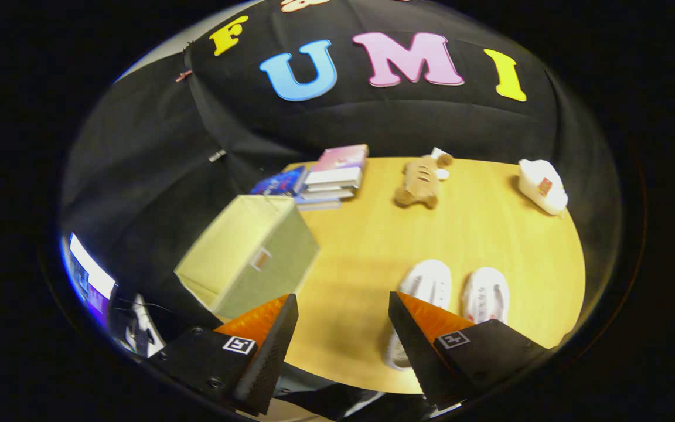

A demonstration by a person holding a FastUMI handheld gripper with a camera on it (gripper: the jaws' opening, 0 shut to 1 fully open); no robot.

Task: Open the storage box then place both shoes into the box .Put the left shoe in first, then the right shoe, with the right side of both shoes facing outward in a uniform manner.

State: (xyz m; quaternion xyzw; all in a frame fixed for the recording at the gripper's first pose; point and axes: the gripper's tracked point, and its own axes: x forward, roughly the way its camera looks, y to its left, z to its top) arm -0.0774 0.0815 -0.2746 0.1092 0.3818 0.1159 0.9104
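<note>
two white shoes are sitting side by side on the wooden table, the nearer one partly hidden behind one of your fingers, the other just beside it. you are holding the gripper above the table with its fingers spread wide and nothing between them. the storage box is standing just ahead of the other finger, at the table's corner, a small tag on its front face; i cannot tell whether a lid is still covering it.

the risk i am seeing: the box is sitting close to the table's edge, so a push while opening it could be shoving it off. you could also be picking the wrong shoe first, since the pair are looking alike from here.

beyond, a stack of books, a plush toy and a white cap are lying well apart from the shoes. the writing on the tag, book covers and cap patch is too small to read.
</note>
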